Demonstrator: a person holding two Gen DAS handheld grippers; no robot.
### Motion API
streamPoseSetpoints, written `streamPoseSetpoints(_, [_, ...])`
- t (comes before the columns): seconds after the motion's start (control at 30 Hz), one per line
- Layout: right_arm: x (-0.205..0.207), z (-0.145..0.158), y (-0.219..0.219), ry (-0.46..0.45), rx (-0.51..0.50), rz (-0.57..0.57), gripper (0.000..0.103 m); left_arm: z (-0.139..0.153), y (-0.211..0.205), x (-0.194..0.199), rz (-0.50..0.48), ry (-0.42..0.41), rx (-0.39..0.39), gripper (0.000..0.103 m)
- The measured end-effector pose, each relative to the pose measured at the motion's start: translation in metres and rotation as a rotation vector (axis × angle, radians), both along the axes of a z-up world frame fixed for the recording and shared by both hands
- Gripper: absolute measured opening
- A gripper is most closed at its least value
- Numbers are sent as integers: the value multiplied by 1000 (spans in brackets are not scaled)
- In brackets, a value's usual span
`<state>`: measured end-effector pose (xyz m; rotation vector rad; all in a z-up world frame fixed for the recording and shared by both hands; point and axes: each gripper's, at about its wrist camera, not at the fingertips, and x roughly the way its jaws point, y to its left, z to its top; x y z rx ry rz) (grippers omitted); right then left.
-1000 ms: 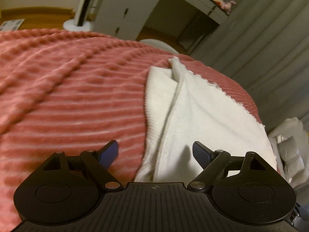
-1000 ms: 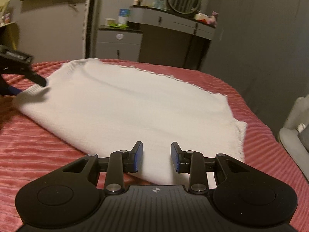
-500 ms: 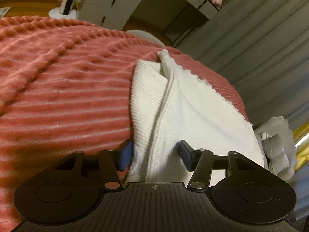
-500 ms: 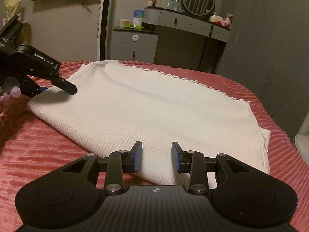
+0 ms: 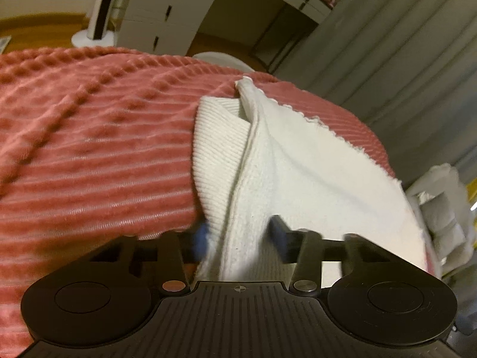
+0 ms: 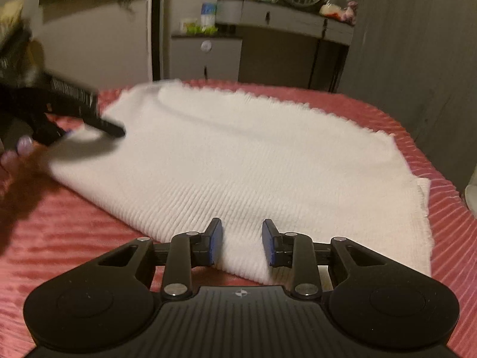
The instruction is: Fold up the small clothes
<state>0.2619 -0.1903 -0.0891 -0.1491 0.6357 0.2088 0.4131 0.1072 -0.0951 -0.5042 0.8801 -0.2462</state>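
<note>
A white ribbed knit garment (image 6: 238,161) lies flat on the red bedspread (image 6: 74,238); it also shows in the left wrist view (image 5: 298,164). My left gripper (image 5: 241,235) straddles the garment's left edge, jaws partly closed around a fold of the cloth; it shows blurred in the right wrist view (image 6: 98,122) at the garment's left corner. My right gripper (image 6: 242,240) is open, its fingers astride the garment's near edge, with cloth between them.
The red ribbed bedspread (image 5: 89,149) covers the bed. Grey drawers (image 6: 205,56) and a dressing table with a round mirror (image 6: 286,24) stand beyond it. A grey curtain (image 5: 402,44) hangs on the right. A pale padded seat (image 5: 441,205) stands by the bed's right edge.
My left gripper moved onto the garment's left edge and its jaws narrowed around the cloth. My right gripper slid a little forward, its jaws unchanged.
</note>
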Motion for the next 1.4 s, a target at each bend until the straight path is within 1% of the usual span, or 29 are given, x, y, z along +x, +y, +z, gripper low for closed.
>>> streamPoseSetpoints(0.07, [-6,2,-4,-32,-20,-18,29,-1,7,1,18,14,-46,30])
streamPoseSetpoints(0.1, [-7,2,-8,-32,-21,-21,29,-1,8,1,23,17,-58,27])
streamPoseSetpoints(0.13, [-5,-1,-10,-6,-20,-21,29,0,9,0,26,16,-62,26])
streamPoseSetpoints(0.2, [3,-8,-13,74,-16,-17,29,4,6,0,25,14,-49,24])
streamPoseSetpoints(0.3, [0,-4,-17,59,10,-14,29,20,1,0,12,1,-29,23])
streamPoseSetpoints(0.37, [-6,0,-25,39,59,-17,30,35,-6,-1,-7,-26,-28,22])
streamPoseSetpoints(0.43, [-11,2,-32,16,68,-41,32,52,-17,-1,-28,-53,-32,22])
streamPoseSetpoints(0.53, [-17,4,-45,-17,113,-76,32,74,-47,-2,-77,-96,-18,22])
streamPoseSetpoints(0.6, [-19,8,-57,-37,144,-107,32,84,-74,-3,-129,-118,-7,21])
streamPoseSetpoints(0.67, [-21,13,-68,-57,159,-137,32,89,-108,-5,-195,-139,13,21])
streamPoseSetpoints(0.73, [-20,16,-77,-64,171,-159,32,83,-146,-9,-266,-149,58,22])
streamPoseSetpoints(0.77, [-20,17,-83,-64,174,-176,32,77,-161,-10,-286,-144,70,24])
streamPoseSetpoints(0.8, [-19,18,-88,-61,178,-186,32,69,-173,-12,-302,-134,74,29])
streamPoseSetpoints(0.83, [-17,17,-93,-58,181,-193,32,59,-183,-14,-319,-121,63,32])
streamPoseSetpoints(0.87, [-15,17,-96,-56,179,-200,32,48,-190,-16,-324,-104,51,43])
streamPoseSetpoints(0.9, [-14,17,-100,-52,176,-204,32,39,-193,-18,-318,-88,42,51])
streamPoseSetpoints(0.93, [-15,16,-104,-48,175,-205,32,33,-193,-22,-304,-87,41,51])
streamPoseSetpoints(0.97, [-14,16,-107,-44,174,-207,32,32,-193,-29,-300,-102,56,52])
streamPoseSetpoints(1.0, [-14,14,-108,-36,171,-207,32,36,-190,-37,-309,-115,57,59])
streamPoseSetpoints(1.03, [-13,13,-110,-33,168,-205,32,41,-186,-44,-309,-126,46,64])
streamPoseSetpoints(1.07, [-12,13,-112,-34,166,-205,32,46,-180,-53,-312,-141,40,74])
streamPoseSetpoints(1.1, [-11,13,-114,-33,168,-202,32,51,-172,-64,-319,-160,54,77])
streamPoseSetpoints(1.13, [-11,14,-116,-34,174,-200,32,56,-166,-73,-316,-193,95,77])
streamPoseSetpoints(1.2, [-5,17,-121,-33,208,-209,33,62,-161,-83,-288,-233,213,80])
streamPoseSetpoints(1.23, [-2,18,-124,-22,239,-211,34,59,-156,-85,-264,-232,270,80])
streamPoseSetpoints(1.27, [3,20,-127,-4,283,-210,38,54,-151,-85,-243,-218,301,80])
streamPoseSetpoints(1.3, [10,21,-129,20,339,-201,41,47,-147,-83,-230,-196,311,80])
streamPoseSetpoints(1.37, [25,23,-133,72,449,-171,59,34,-139,-81,-220,-161,289,80])
streamPoseSetpoints(1.4, [32,23,-134,90,496,-158,62,29,-139,-80,-225,-153,283,80])
